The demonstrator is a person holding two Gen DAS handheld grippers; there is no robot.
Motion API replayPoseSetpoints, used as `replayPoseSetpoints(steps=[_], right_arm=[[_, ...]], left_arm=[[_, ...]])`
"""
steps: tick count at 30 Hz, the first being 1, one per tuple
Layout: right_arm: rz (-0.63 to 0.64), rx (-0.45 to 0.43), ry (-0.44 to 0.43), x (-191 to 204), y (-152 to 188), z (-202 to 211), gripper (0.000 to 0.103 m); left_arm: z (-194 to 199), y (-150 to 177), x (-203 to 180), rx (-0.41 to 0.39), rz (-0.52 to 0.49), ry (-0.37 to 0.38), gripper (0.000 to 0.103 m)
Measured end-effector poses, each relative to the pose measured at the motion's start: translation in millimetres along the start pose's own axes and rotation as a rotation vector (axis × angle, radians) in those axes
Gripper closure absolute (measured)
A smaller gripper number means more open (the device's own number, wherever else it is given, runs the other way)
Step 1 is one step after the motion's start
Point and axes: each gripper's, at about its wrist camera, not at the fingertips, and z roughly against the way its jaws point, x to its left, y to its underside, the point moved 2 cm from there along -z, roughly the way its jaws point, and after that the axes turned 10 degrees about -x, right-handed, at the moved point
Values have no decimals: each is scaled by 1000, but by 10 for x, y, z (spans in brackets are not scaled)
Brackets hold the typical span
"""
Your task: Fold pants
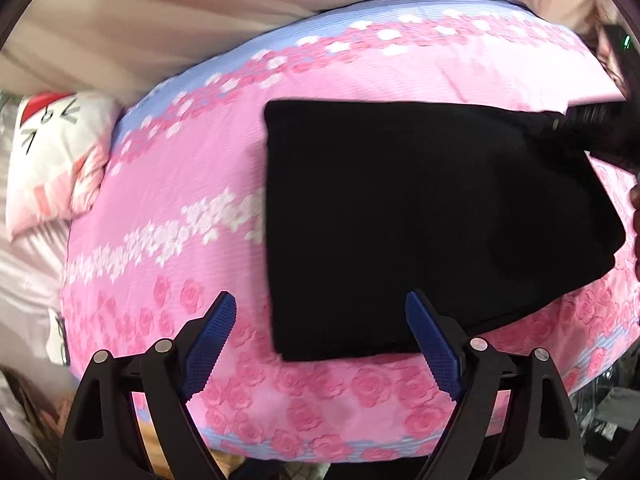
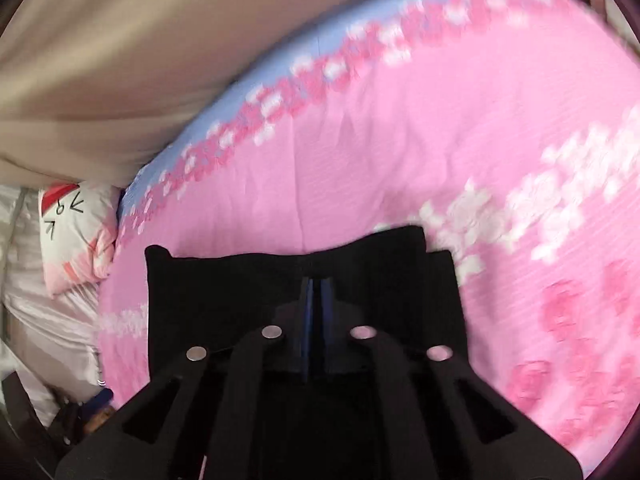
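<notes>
The black pants (image 1: pixel 420 220) lie folded into a compact block on the pink flowered bed cover (image 1: pixel 200 152). My left gripper (image 1: pixel 320 300) hovers open above the block's near left corner, its blue pads (image 1: pixel 212 344) wide apart and empty. My right gripper (image 1: pixel 560 124) comes in from the right at the block's far right corner. In the right wrist view the right gripper (image 2: pixel 318 280) has its blue pads almost together over the black pants (image 2: pixel 224 292), pinching the fabric at that edge, where a flap (image 2: pixel 400 240) stands raised. The pink cover (image 2: pixel 400 140) spreads beyond.
A white pillow with a red and black cartoon print (image 1: pixel 52 152) lies at the bed's left end, also the pillow (image 2: pixel 76 232). A beige curtain (image 1: pixel 160 20) hangs behind the bed. White sheet (image 1: pixel 24 280) shows at the left. Dark clutter (image 1: pixel 608 400) sits past the right edge.
</notes>
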Motion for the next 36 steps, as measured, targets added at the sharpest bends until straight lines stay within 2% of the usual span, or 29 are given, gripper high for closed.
replayPoseSetpoints(steps=[1, 2, 3, 5, 8, 9, 10, 11, 12, 13, 15, 17, 22, 30, 32, 36], right_arm=[[42, 21, 24, -71, 13, -77, 90], [65, 21, 26, -149, 98, -124, 92], [41, 1, 14, -252, 109, -48, 93], [-8, 0, 63, -236, 47, 139, 90], [3, -69, 53, -157, 122, 553, 86], [20, -83, 65, -151, 190, 587, 81], [41, -96, 84, -121, 221, 648, 61], [77, -119, 113, -71, 277, 785, 34], [99, -139, 132, -74, 334, 866, 23], [124, -166, 148, -36, 395, 976, 17], [157, -179, 153, 31, 478, 1102, 16], [162, -176, 160, 108, 556, 1173, 9], [160, -142, 146, 223, 712, 1259, 7], [238, -207, 112, 526, 785, 1488, 5], [261, -224, 109, 605, 773, 1525, 5], [291, -257, 150, 704, 741, 1565, 5]], left_arm=[[-9, -22, -44, -3, -4, 8, 18], [-25, -36, -81, 0, -7, 17, 18], [-50, -53, -121, 6, -11, 25, 18], [-91, -83, -186, 18, -22, 37, 18], [-74, -128, -211, 8, -31, 43, 18], [-72, -137, -215, 5, -30, 44, 18], [-73, -149, -218, 4, -28, 46, 18], [-75, -160, -220, 4, -23, 49, 18], [-76, -172, -221, 5, -20, 54, 18], [-73, -181, -216, 5, -16, 57, 18], [-59, -195, -195, 2, -3, 56, 18], [-37, -204, -166, -6, 11, 51, 18], [42, -226, -108, -23, 50, 79, 18], [345, -216, 89, -117, 124, 116, 17], [418, -183, 172, -122, 147, 102, 17], [501, -134, 263, -119, 138, 21, 17]])
